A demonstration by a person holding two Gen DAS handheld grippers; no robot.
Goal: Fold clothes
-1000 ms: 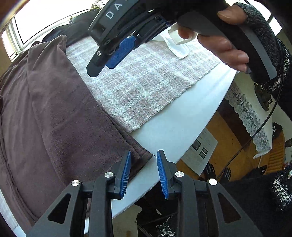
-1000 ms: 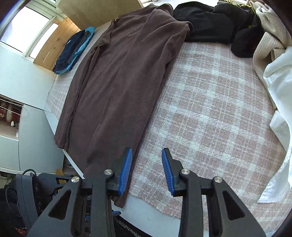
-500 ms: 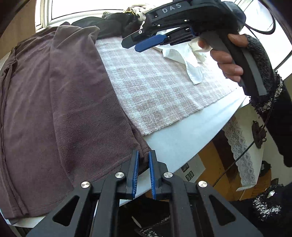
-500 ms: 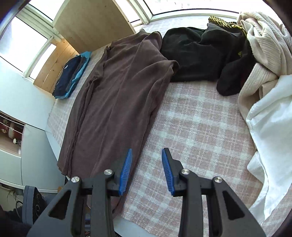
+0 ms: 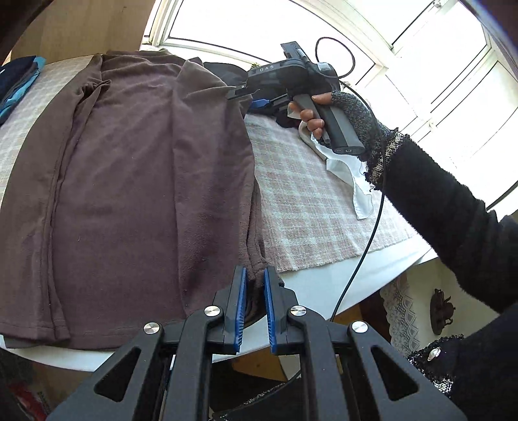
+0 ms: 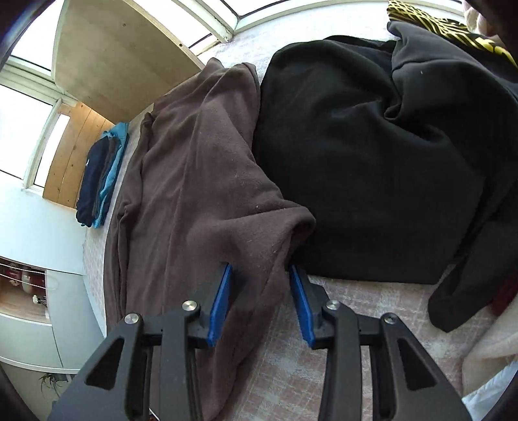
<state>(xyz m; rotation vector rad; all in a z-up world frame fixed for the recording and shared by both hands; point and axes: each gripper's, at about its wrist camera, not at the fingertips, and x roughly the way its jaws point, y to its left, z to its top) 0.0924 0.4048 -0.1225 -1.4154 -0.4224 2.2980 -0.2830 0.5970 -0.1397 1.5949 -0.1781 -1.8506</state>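
Left tool point(image 5: 255, 285), open a second ago, now pinched on fuzzy brown fleece garment point(image 5: 145, 181) hem at tabletop point(image 5: 323, 285) edge, right tool point(image 6: 259, 285) closing around its bunched, seemingly shoulder fold, plaid woven cloth point(image 5: 310, 210) beneath

The brown garment point(image 5: 136, 181) looks like soft matt fleece, lying on a coarse woven checked cloth point(image 5: 310, 207).

Your left gripper point(image 5: 255, 286) covers the brown garment's point(image 5: 145, 181) near corner. In the right wrist view, a brown fold bulges over the right gripper point(image 6: 260, 275), hiding its fingertips (pad contact can't be judged). The yellow-patterned cloth point(image 6: 430, 22) is cut off at the top edge, the white cloth point(image 6: 489, 398) at lower right.
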